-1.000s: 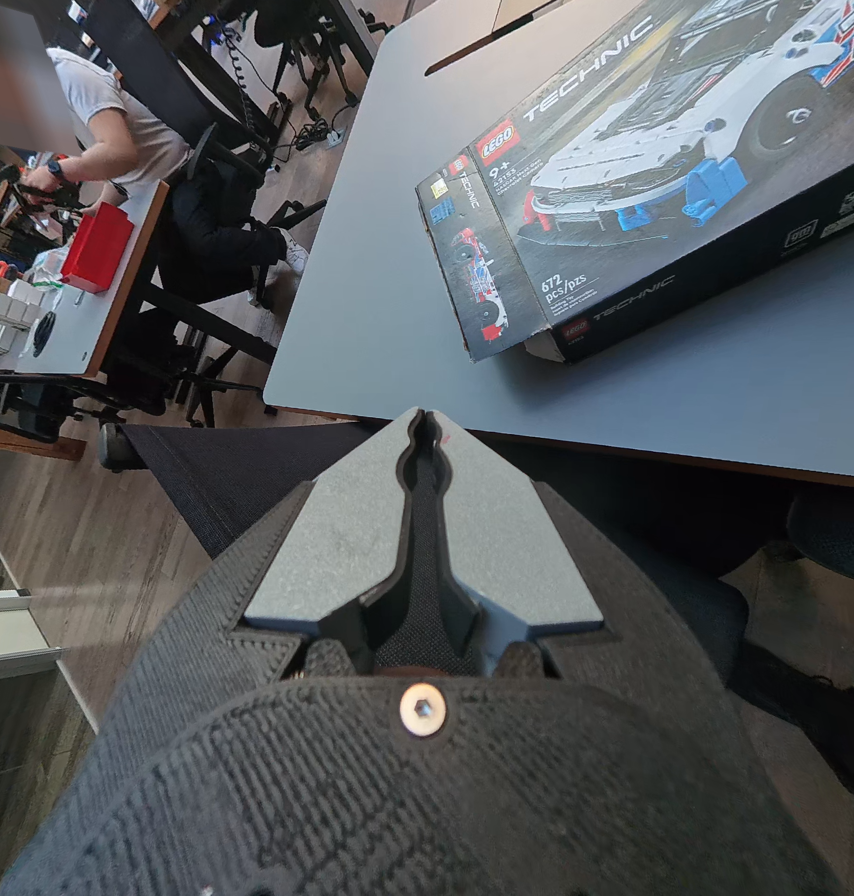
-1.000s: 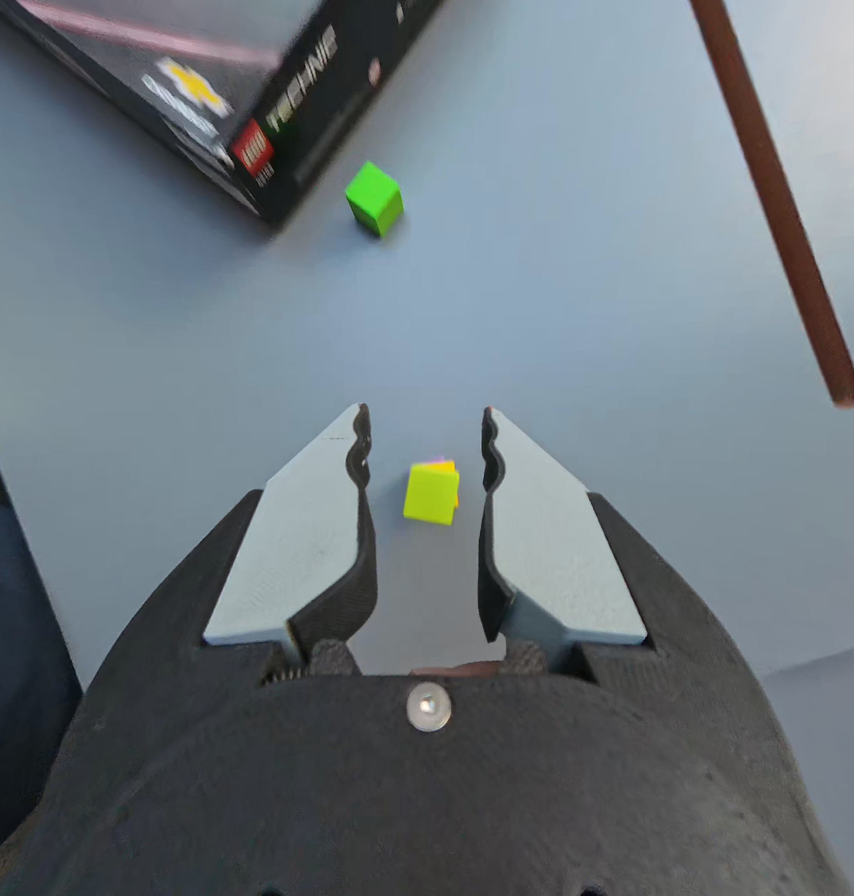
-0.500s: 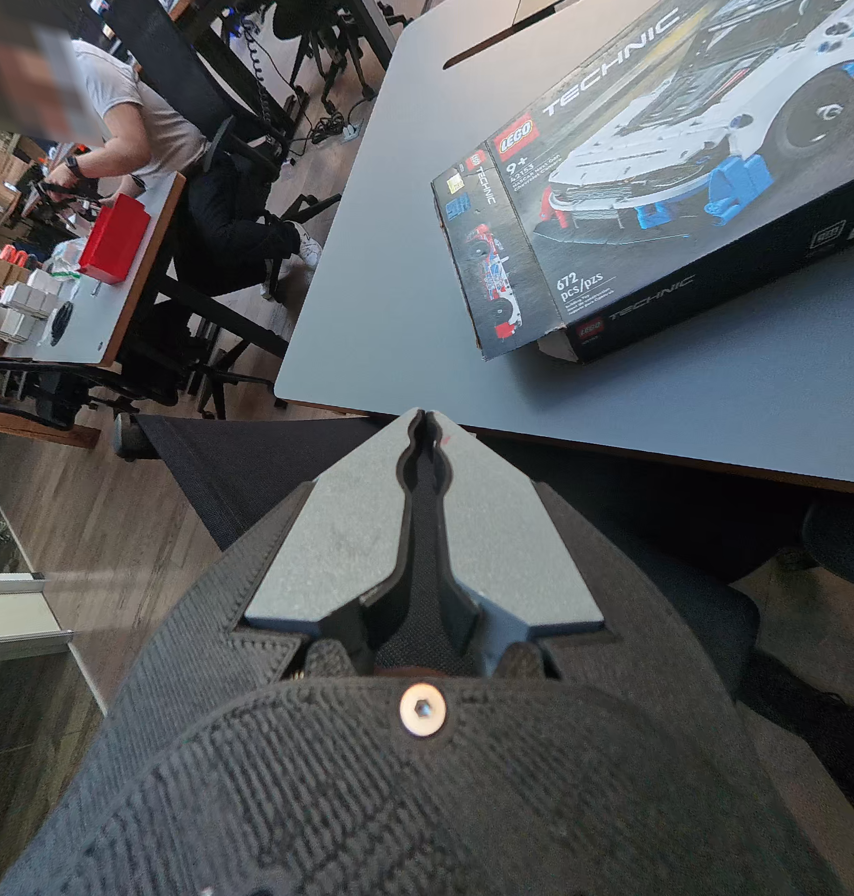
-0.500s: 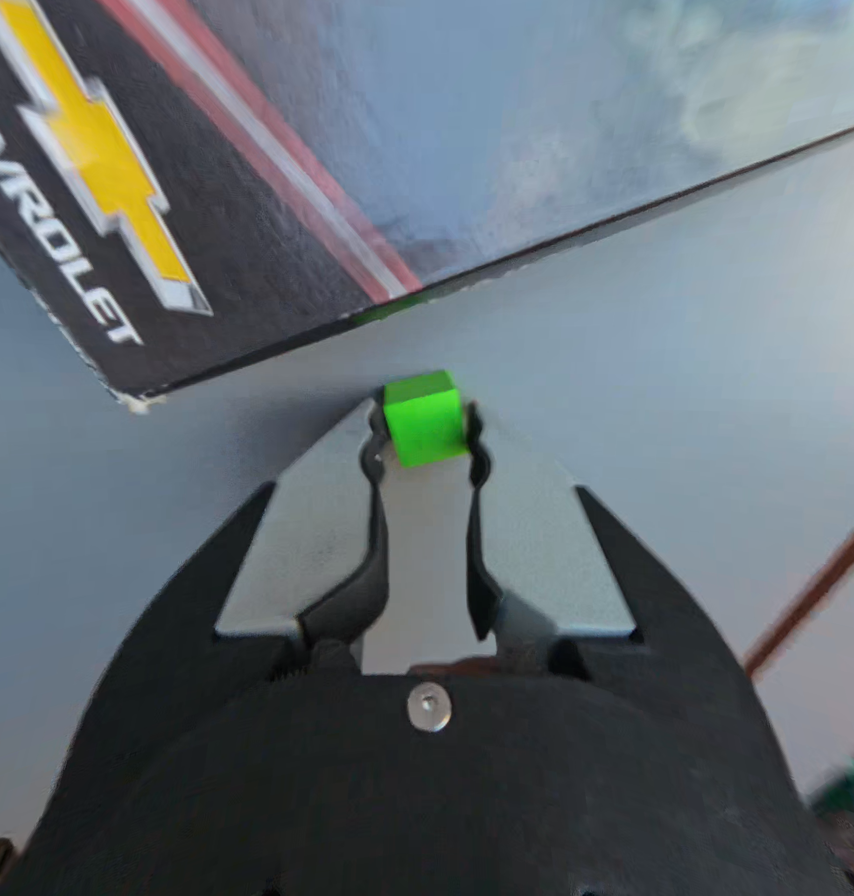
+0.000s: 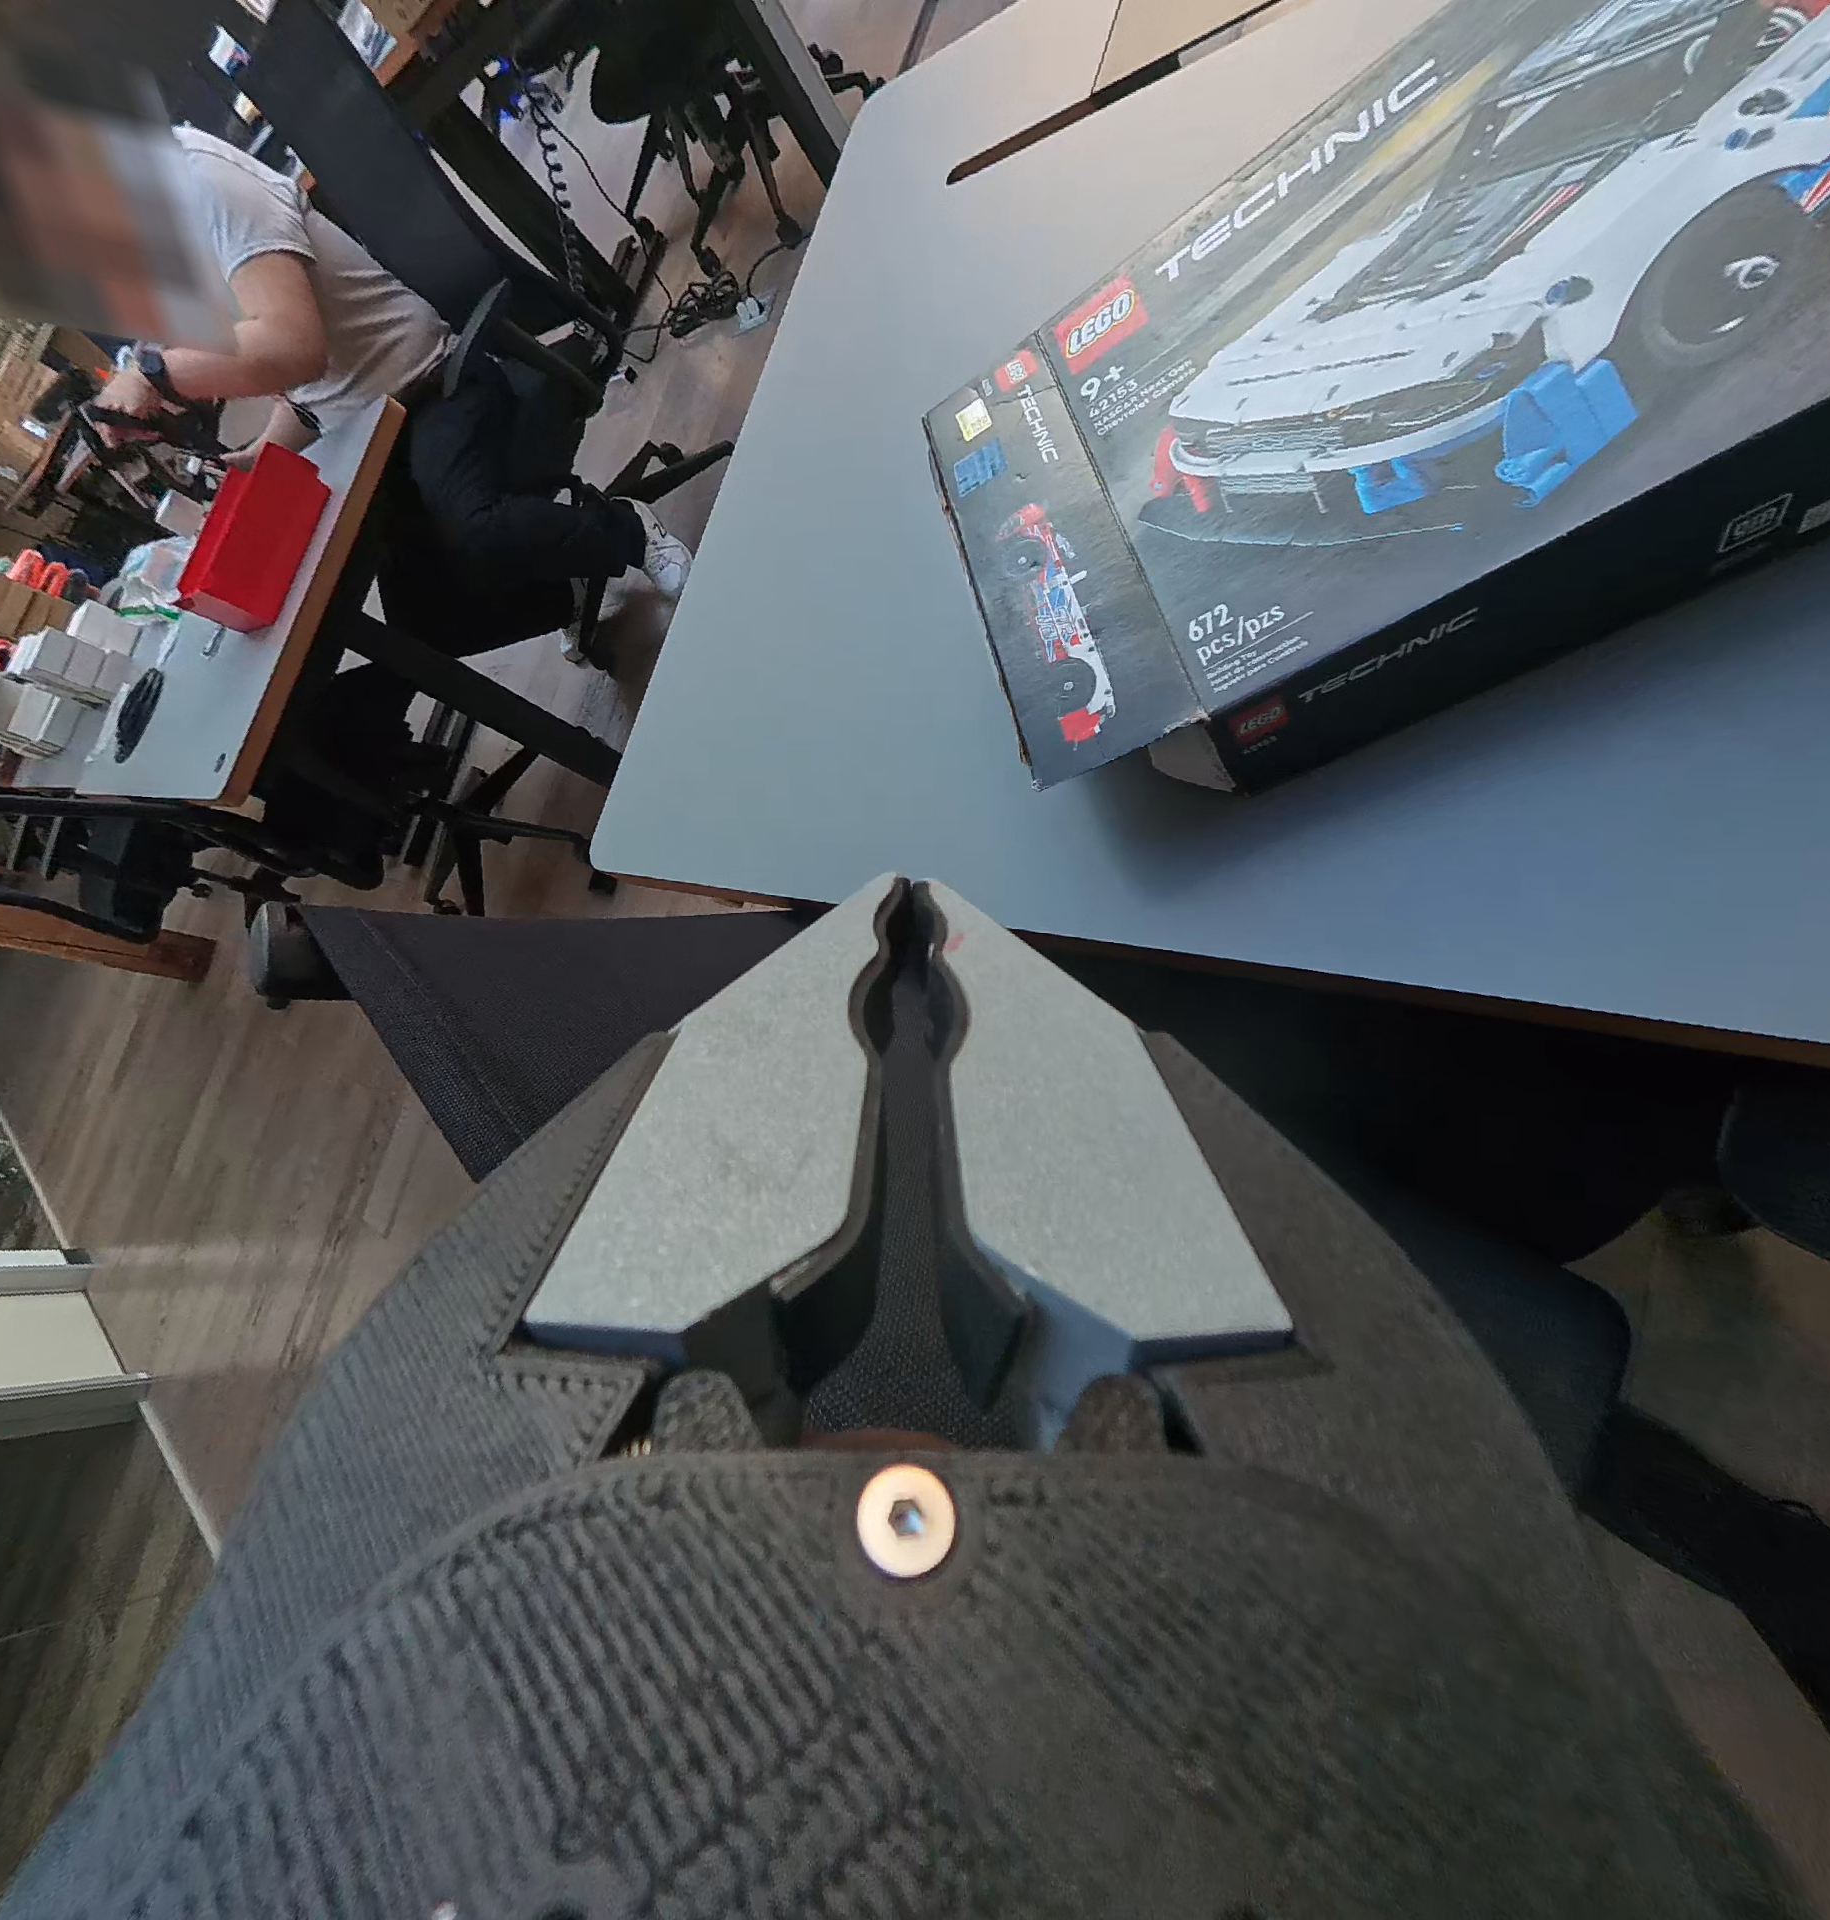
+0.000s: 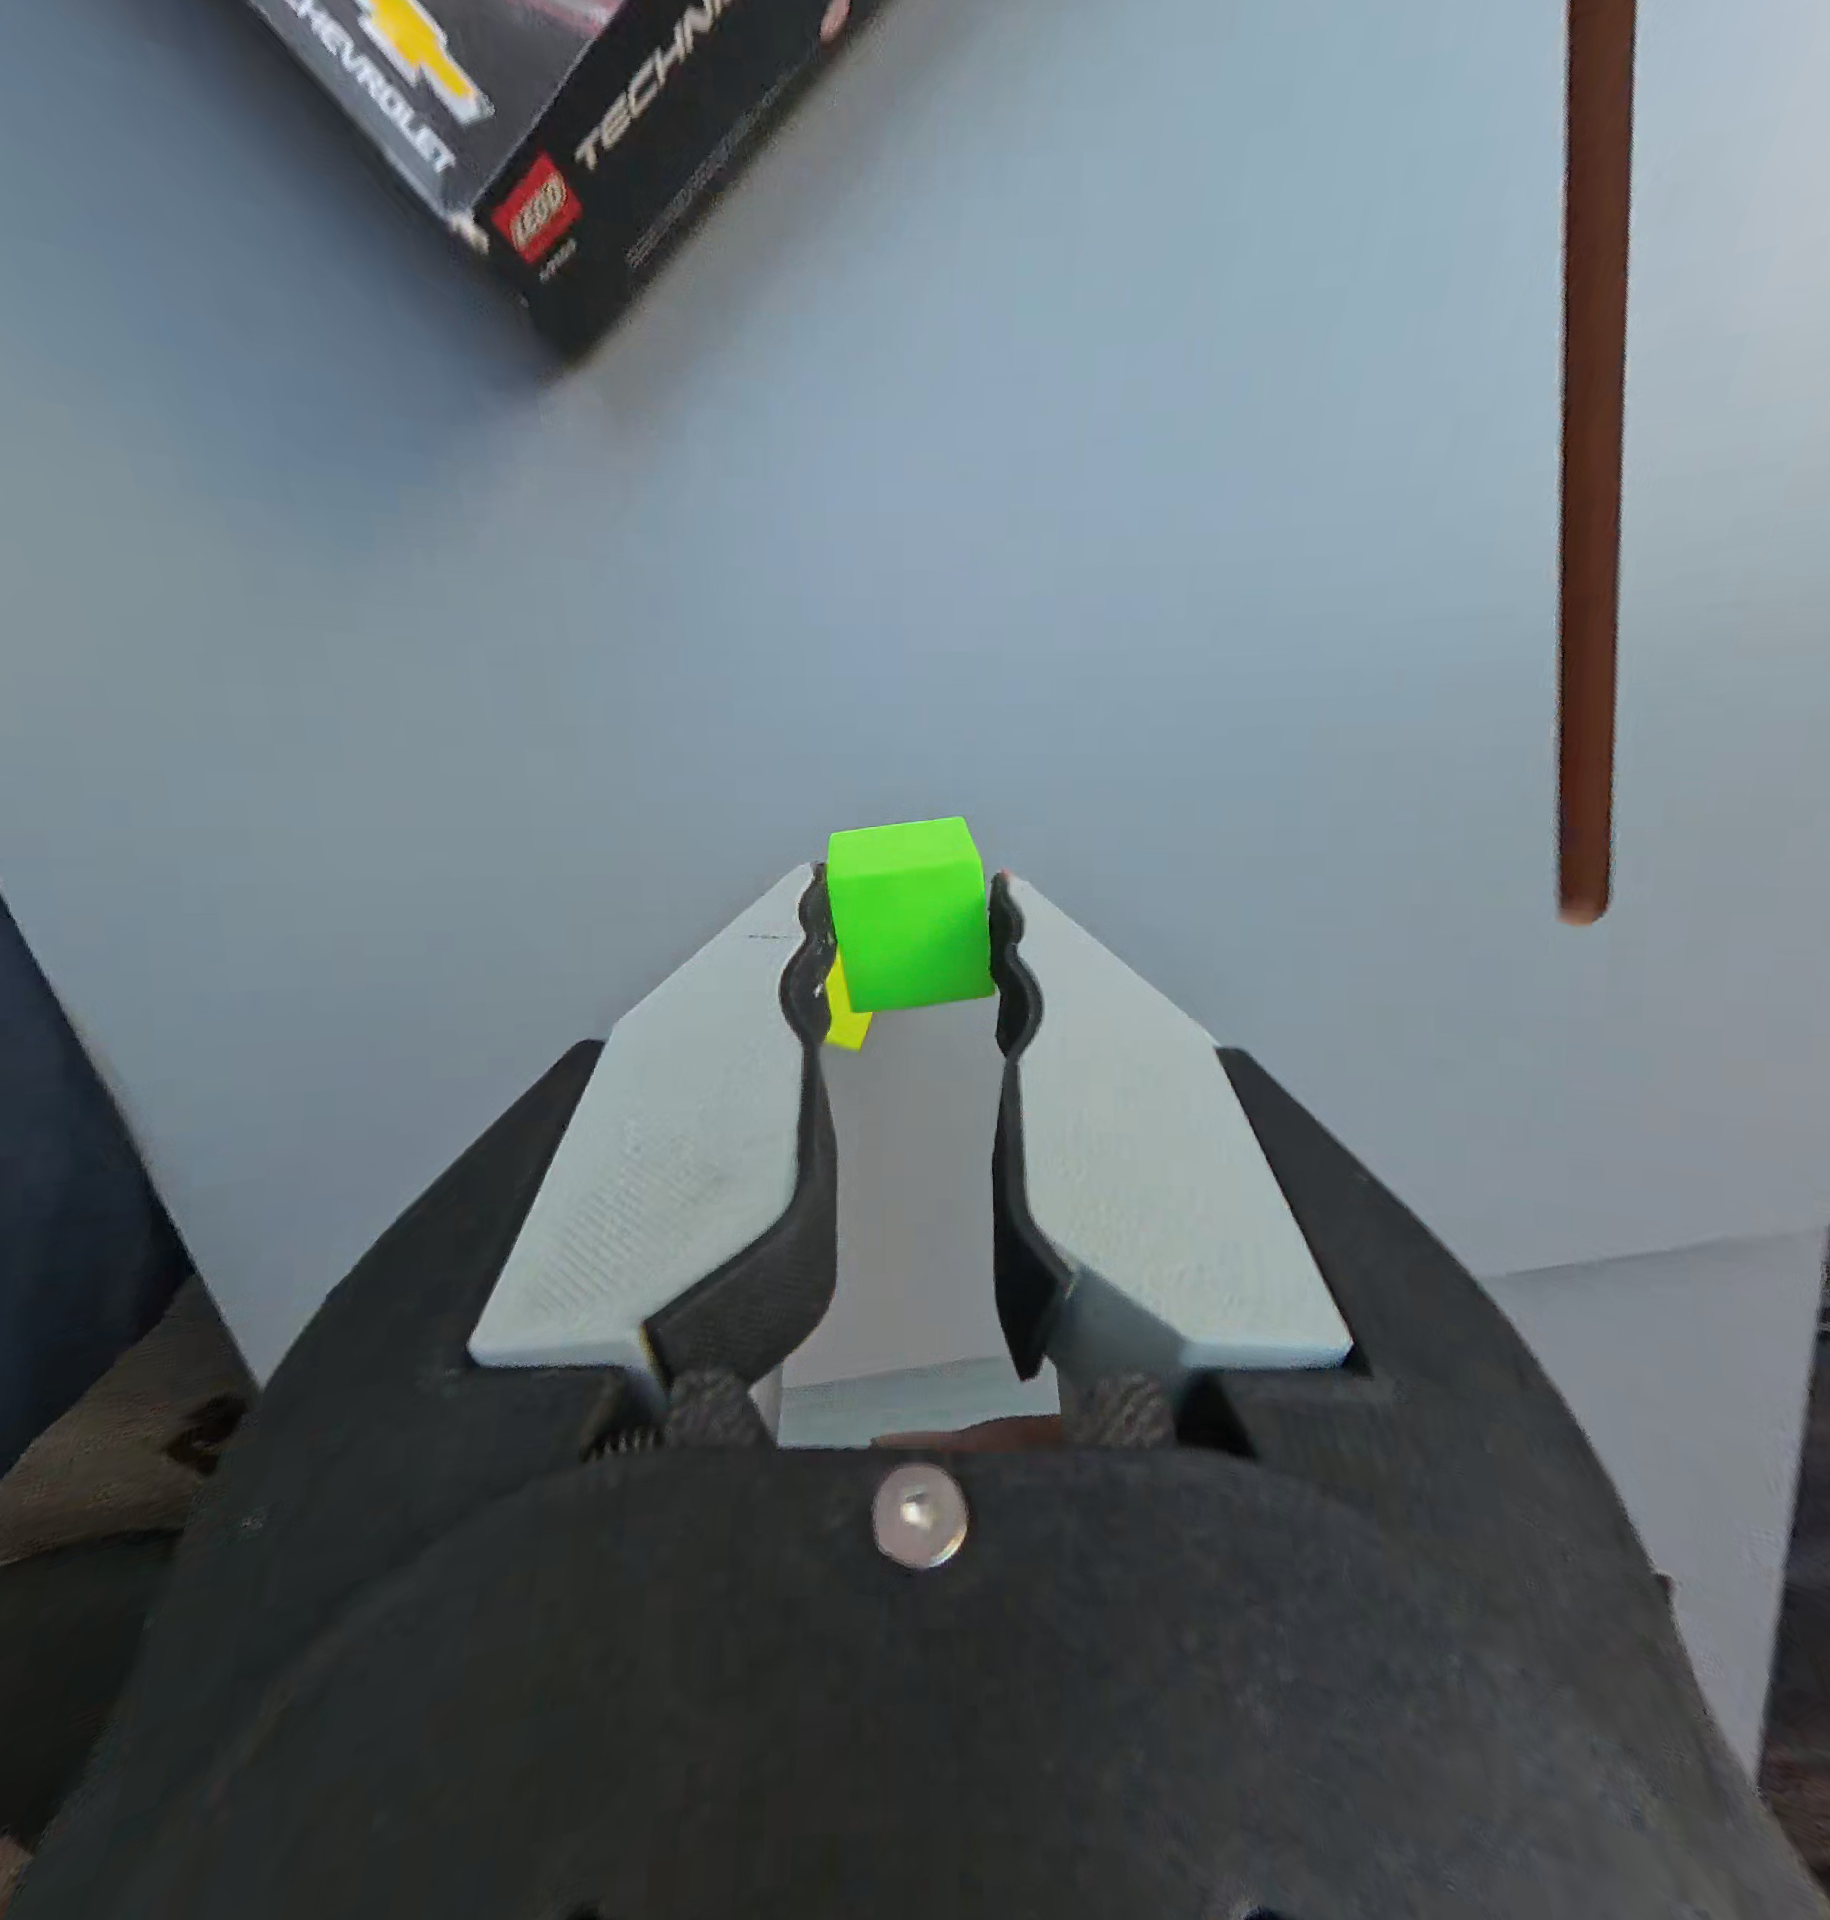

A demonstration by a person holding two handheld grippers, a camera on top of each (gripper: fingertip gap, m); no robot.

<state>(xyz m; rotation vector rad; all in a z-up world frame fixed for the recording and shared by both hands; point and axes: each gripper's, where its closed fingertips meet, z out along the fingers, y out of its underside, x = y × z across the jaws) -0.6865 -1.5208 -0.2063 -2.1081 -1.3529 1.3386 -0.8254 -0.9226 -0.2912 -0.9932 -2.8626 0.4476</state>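
We are seeing a toy-car box (image 5: pixel 1410 416) lying flat on the grey table (image 5: pixel 890 520), its near-left end flap standing open; we cannot tell what is inside. Our right gripper (image 6: pixel 906 914) is pinching a green cube (image 6: pixel 906 914) between both pads, a yellow cube (image 6: pixel 846 1013) peeking out just beneath. Our left gripper (image 5: pixel 911 904) is hanging fully closed and bare near the table's near edge.
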